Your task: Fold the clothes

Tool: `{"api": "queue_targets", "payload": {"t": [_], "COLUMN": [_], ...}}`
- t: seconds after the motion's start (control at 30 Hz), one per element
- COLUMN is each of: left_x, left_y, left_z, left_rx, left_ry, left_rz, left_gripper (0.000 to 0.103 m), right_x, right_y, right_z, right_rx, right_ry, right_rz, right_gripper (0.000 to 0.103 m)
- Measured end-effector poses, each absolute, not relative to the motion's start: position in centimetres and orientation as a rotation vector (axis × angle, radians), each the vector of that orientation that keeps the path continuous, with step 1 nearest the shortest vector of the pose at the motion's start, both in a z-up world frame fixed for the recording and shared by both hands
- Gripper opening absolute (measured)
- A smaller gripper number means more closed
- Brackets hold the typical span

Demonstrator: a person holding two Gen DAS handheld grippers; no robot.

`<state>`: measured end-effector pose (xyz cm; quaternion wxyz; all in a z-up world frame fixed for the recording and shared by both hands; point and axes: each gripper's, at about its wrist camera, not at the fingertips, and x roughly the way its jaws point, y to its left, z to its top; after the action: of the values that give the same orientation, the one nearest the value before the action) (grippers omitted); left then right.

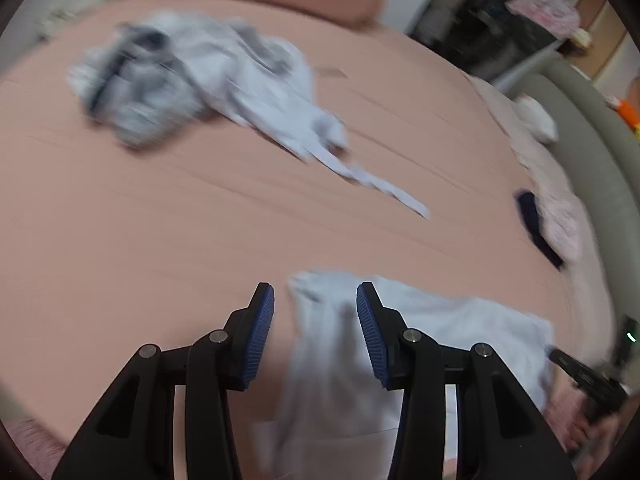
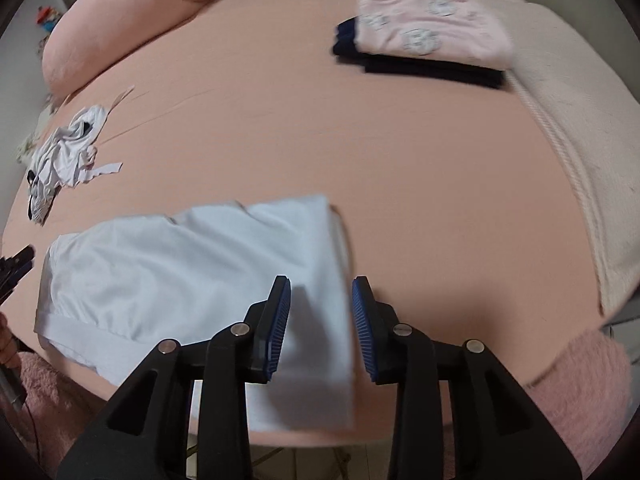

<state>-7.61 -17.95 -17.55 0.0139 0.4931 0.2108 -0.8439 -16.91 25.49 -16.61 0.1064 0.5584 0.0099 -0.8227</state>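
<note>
Now both grippers' jaws gape over the white garment (image 2: pixel 192 264).

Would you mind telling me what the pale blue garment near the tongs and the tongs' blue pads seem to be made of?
The pale blue garment looks like thin, matte woven fabric, perhaps cotton: it lies flat with soft creases and a stitched hem band. The blue pads look like ribbed rubber or soft plastic, judging by their fine parallel ridges; the arms behind them appear to be matte black plastic with metal pins.

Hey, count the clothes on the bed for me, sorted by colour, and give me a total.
Pale blue garment laid flat: 1
Folded pink patterned garment: 1
Folded navy garment: 1
Crumpled white-and-grey heap, pieces not separable: 1
Total: 4
</note>
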Motion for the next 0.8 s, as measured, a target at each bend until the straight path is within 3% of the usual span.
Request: {"api": "queue_targets", "payload": {"t": [0.07,0.17,0.2,0.27,0.37,0.57,0.7,0.8], "left_x": [-7.9,-7.3,-7.0,-6.3,-5.7,-6.8,-9.0,-8.5], "left_y": [-17.3,-17.9,-18.3,-19.6,-20.9,-20.5,-19.2,-20.2], "left_z": [-18.4,-18.9,-19.0,-19.0,-18.5,-16.9,-19.8,-19.8], "left_rx": [1.568,1.543,1.536,1.525,1.490,1.388,1.533,1.486], "left_ry": [0.589,0.628,0.664,0.788,0.924,0.984,0.824,0.833], "left_rz": [-2.603,-2.536,-2.518,-2.486,-2.470,-2.636,-2.567,-2.509], "left_gripper": [0.036,0.034,0.034,0.037,0.037,0.035,0.035,0.034], "right_x": [-17.6,-18.1,-18.2,-18.6,-19.1,-20.4,-20.9,-20.7], "right_y": [25.2,25.7,25.9,26.2,26.7,27.0,25.7,25.8], "right_z": [-16.9,-16.3,-16.1,-15.7,-15.2,-14.8,-16.9,-17.4], "right_rx": [1.645,1.639,1.637,1.633,1.627,1.619,1.707,1.732], "right_ry": [0.040,0.029,0.026,0.019,0.009,-0.028,-0.014,0.020], "right_rz": [-2.438,-2.459,-2.466,-2.480,-2.502,-2.517,-2.466,-2.459], "right_gripper": [0.032,0.034,0.037,0.053,0.052,0.050,0.049,0.049]}}
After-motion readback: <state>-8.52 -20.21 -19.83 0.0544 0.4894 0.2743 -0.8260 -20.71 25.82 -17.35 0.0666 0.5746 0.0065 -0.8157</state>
